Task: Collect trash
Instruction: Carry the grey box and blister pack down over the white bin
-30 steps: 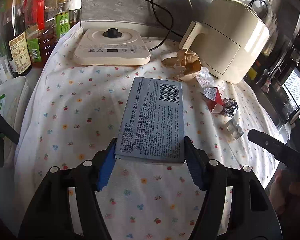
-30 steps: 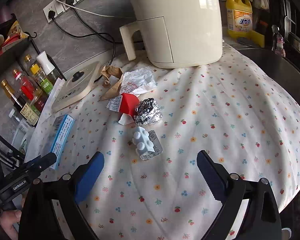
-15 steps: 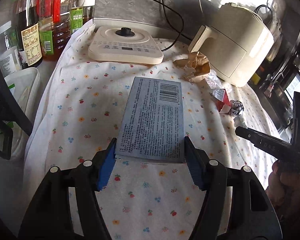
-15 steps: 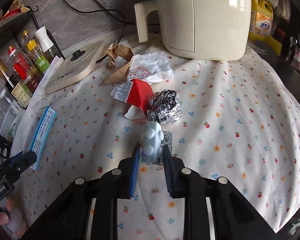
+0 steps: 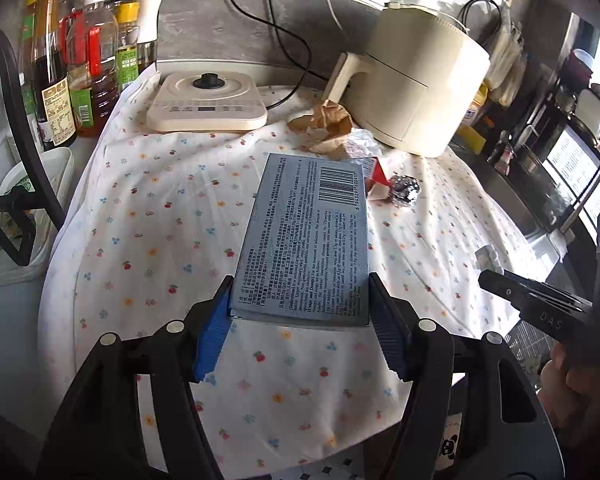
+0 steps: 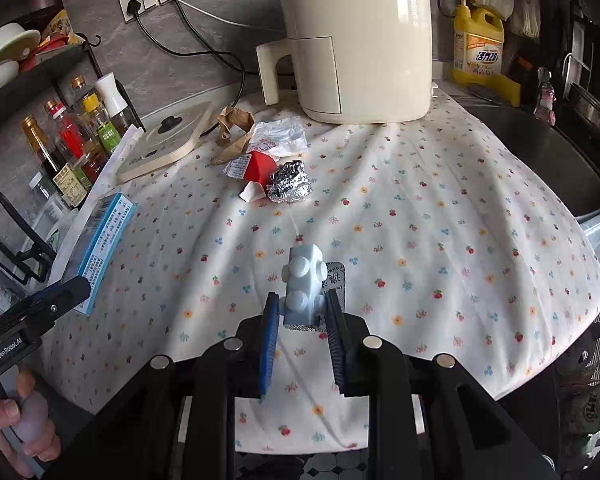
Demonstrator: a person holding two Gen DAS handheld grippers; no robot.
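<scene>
Matt cardboard box (image 5: 306, 236); crinkled shiny foil ball (image 6: 291, 182).

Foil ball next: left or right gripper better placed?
Neither is free: left gripper is shut on the blue box, right gripper on the blister pack. Once emptied, right probably: the foil ball lies straight ahead of it.

The foil ball (image 6: 291, 182) lies just right of the torn carton (image 6: 256, 168) (touching it), before the air fryer (image 6: 356, 40).
</scene>
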